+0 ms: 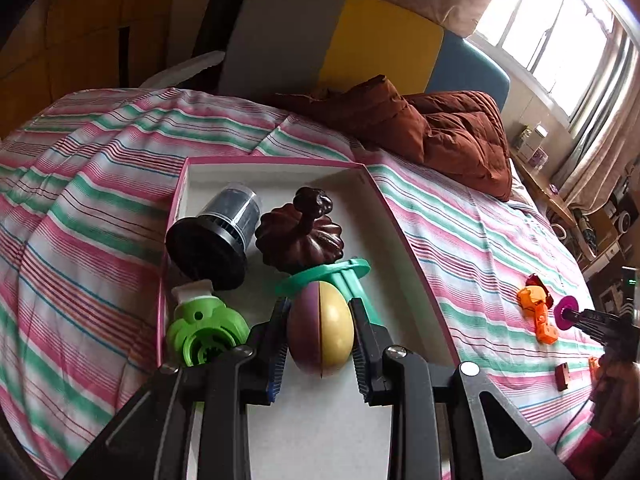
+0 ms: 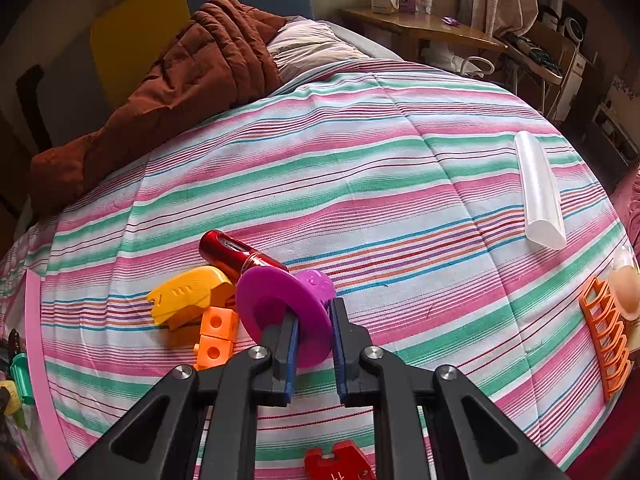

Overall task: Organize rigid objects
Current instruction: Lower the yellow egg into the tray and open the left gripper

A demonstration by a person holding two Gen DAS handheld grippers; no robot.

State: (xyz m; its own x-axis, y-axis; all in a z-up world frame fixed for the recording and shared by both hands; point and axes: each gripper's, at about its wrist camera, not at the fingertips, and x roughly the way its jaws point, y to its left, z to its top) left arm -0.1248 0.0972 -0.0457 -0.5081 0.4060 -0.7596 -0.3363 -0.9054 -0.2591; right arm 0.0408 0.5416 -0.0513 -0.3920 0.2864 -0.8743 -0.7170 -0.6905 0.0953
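My left gripper (image 1: pixel 319 305) is shut on a purple-and-yellow egg (image 1: pixel 320 332), held low over the white floor of a pink-rimmed box (image 1: pixel 276 160). In the box lie a black cup (image 1: pixel 216 240), a dark brown pumpkin (image 1: pixel 300 236), a teal spool (image 1: pixel 340 272) and a green ring part (image 1: pixel 204 332). My right gripper (image 2: pixel 313 312) is shut on the stem of a purple disc toy (image 2: pixel 272 300), just above the striped bedspread. Beside the toy lie a red cylinder (image 2: pixel 232 254), a yellow shell piece (image 2: pixel 188 292) and orange cubes (image 2: pixel 216 334).
A brown quilt (image 2: pixel 192 68) is heaped at the head of the bed. On the right part of the bedspread lie a white tube (image 2: pixel 540 192) and an orange rack (image 2: pixel 606 336). A red flat piece (image 2: pixel 340 464) sits near the front edge. A wooden desk (image 2: pixel 424 26) stands beyond.
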